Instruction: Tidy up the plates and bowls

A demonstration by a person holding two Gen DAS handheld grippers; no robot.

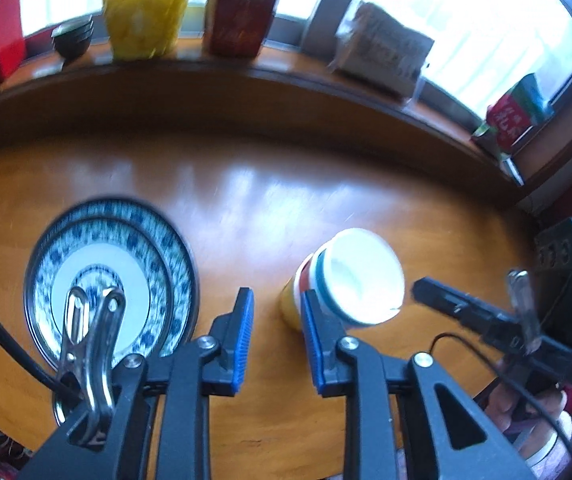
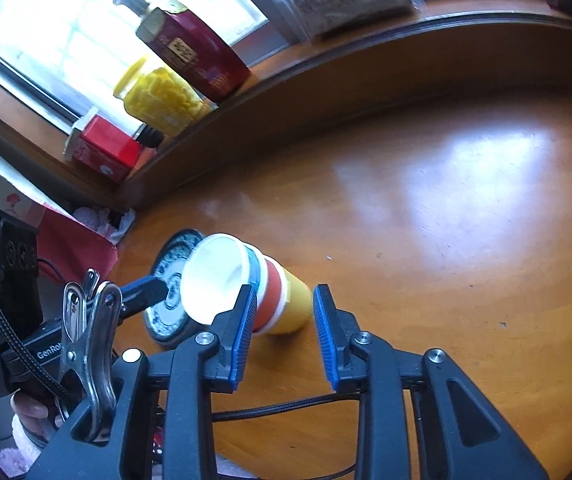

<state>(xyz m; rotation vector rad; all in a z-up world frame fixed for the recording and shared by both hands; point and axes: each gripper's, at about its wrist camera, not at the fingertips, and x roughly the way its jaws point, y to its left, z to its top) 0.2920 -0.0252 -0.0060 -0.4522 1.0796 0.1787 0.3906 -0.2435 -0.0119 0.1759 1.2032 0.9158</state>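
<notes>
Left gripper (image 1: 277, 322) tilted steeply down, blue pads (image 1: 245, 334) parted by a narrow gap, nothing pressed between them. Right gripper (image 2: 285, 322) angled down less steeply, blue pads (image 2: 328, 340) also a little apart, gap empty. Seen from the left wrist: right gripper's black fingers (image 1: 446, 300) off to the right of the left one, with a hand (image 1: 526, 412) wrapped on its handle. Seen from the right wrist: left gripper to the left side, one dark fingertip (image 2: 145, 290) visible, fingers of the holding hand (image 2: 31, 410) low by the edge.
</notes>
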